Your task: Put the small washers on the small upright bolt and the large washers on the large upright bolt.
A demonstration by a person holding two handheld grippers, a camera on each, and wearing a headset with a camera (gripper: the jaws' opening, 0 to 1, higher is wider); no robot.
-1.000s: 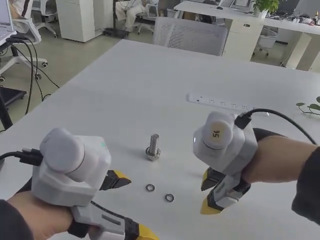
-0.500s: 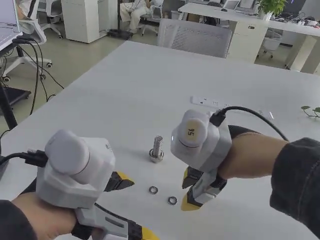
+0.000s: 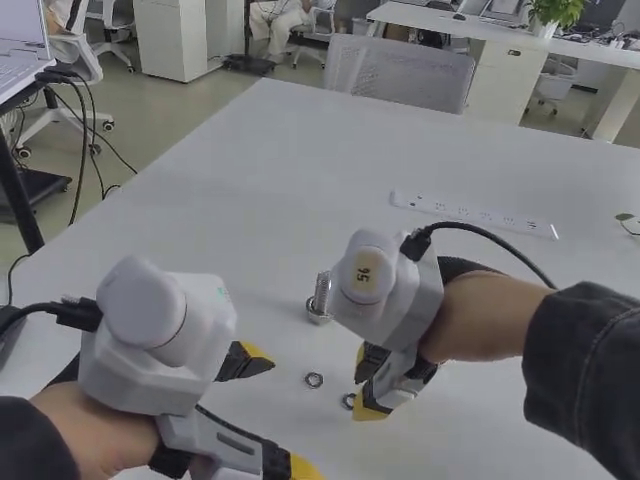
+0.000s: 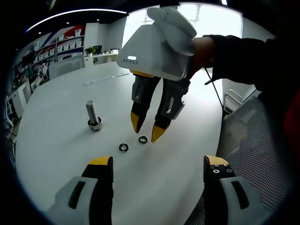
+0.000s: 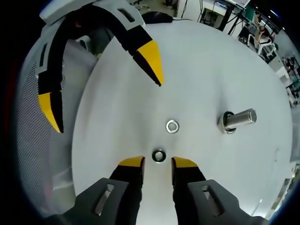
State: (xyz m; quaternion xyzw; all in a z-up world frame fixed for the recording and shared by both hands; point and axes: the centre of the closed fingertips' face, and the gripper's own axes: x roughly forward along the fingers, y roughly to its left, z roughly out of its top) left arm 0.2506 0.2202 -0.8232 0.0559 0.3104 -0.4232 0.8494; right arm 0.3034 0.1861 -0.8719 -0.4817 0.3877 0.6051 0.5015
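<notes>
Right gripper at bottom centre of its own view, jaws a little apart, tips either side of a small silver ring washer, not clamped. A second silver washer lies just above it, with the steel upright bolt at right. Left gripper gapes wide, empty.

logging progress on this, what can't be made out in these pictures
Head view: the bolt is half hidden behind the right gripper.
Head view: the near washer is partly covered by that gripper's tips.
Left gripper view: what sits at the bolt's base is too small to identify.
</notes>
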